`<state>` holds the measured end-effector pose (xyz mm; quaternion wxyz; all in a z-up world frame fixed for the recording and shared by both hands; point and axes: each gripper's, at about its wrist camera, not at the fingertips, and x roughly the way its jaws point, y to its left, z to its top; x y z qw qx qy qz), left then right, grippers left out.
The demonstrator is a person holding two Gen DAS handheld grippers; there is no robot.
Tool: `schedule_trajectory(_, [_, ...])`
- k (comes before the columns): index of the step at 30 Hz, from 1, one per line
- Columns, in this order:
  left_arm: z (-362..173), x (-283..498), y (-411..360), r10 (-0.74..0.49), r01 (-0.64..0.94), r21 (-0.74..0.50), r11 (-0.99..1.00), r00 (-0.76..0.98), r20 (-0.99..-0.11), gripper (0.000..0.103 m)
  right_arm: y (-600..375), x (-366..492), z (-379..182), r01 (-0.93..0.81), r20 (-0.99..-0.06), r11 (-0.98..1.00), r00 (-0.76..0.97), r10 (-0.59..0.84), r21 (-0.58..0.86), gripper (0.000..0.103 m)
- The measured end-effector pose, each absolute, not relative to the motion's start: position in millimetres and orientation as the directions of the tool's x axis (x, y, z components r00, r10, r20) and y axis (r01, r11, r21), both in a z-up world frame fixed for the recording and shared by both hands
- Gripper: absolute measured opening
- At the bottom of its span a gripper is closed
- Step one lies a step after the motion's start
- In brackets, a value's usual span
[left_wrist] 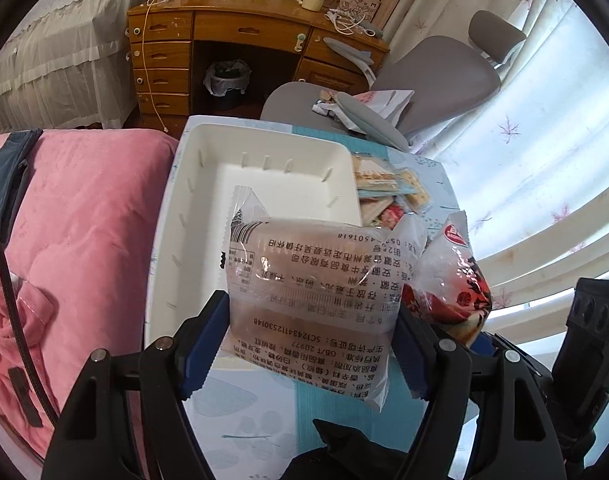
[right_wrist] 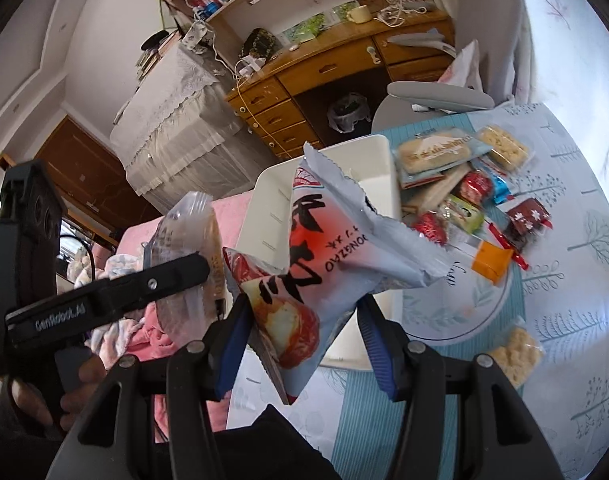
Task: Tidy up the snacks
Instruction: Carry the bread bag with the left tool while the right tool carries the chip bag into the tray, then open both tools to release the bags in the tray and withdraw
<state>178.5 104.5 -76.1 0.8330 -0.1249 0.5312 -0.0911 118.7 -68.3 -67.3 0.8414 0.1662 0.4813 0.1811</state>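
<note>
My left gripper (left_wrist: 310, 334) is shut on a clear snack packet with printed text (left_wrist: 312, 280) and holds it above the near end of the white tray (left_wrist: 196, 184). My right gripper (right_wrist: 300, 336) is shut on a pale blue and red snack bag (right_wrist: 316, 248), held above the table beside the tray (right_wrist: 380, 148). That bag also shows in the left wrist view (left_wrist: 450, 280), just right of the clear packet. The left gripper and its packet (right_wrist: 188, 256) show at the left of the right wrist view. The tray's floor looks bare.
A pile of several small snack packets (right_wrist: 464, 188) lies on the patterned tablecloth (right_wrist: 564, 280) right of the tray. A puffed rice bar (right_wrist: 514, 354) lies near the front. A pink quilt (left_wrist: 84, 220) lies left of the table. A grey chair (left_wrist: 444, 76) and wooden desk (left_wrist: 244, 32) stand behind.
</note>
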Motion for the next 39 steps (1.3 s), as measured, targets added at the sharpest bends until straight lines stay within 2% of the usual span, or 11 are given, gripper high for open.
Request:
schedule_trajectory(6, [-84.8,186.5,122.7,-0.279,0.014,-0.299,0.954,0.403,-0.872,0.078,-47.9,115.1,-72.8,-0.156,-0.758,0.887,0.470,0.453,0.434,0.055])
schedule_trajectory(8, [-87.5,186.6,125.4,-0.278,0.008,-0.299,0.954,0.391,-0.877,0.081,-43.1,115.3,-76.2,-0.151,-0.768,0.892,0.462,0.445,0.426,0.057])
schedule_trajectory(9, [-89.5,187.0,126.3,-0.281,0.005,-0.302,0.953,0.385,-0.879,0.086,-42.5,115.8,-77.8,-0.145,-0.772,0.893,0.457,0.442,0.426,0.057])
schedule_trajectory(10, [-90.2,186.7,127.7,-0.286,0.001,-0.309,0.951,0.384,-0.878,0.089,-42.1,116.5,-79.8,-0.139,-0.776,0.893,0.450,0.442,0.428,0.061])
schedule_trajectory(11, [-90.3,186.9,128.7,-0.288,-0.002,-0.313,0.950,0.389,-0.875,0.094,-42.0,116.7,-81.6,-0.134,-0.775,0.888,0.442,0.451,0.440,0.072])
schedule_trajectory(13, [-86.6,183.5,131.9,-0.293,-0.006,-0.325,0.946,0.414,-0.862,0.097,-43.1,115.9,-84.1,-0.119,-0.776,0.884,0.437,0.455,0.451,0.086])
schedule_trajectory(14, [-86.3,182.7,132.9,-0.293,-0.007,-0.325,0.946,0.419,-0.859,0.098,-44.1,114.9,-84.2,-0.113,-0.774,0.884,0.441,0.454,0.454,0.088])
schedule_trajectory(27, [-84.7,174.3,112.4,-0.263,-0.046,-0.307,0.950,0.409,-0.874,0.098,-61.1,104.6,-73.4,-0.102,-0.782,0.895,0.449,0.432,0.435,0.088])
schedule_trajectory(39, [-69.2,153.0,65.9,-0.258,-0.052,-0.313,0.948,0.447,-0.856,0.098,-95.8,92.0,-53.8,-0.187,-0.781,0.903,0.455,0.429,0.387,0.088])
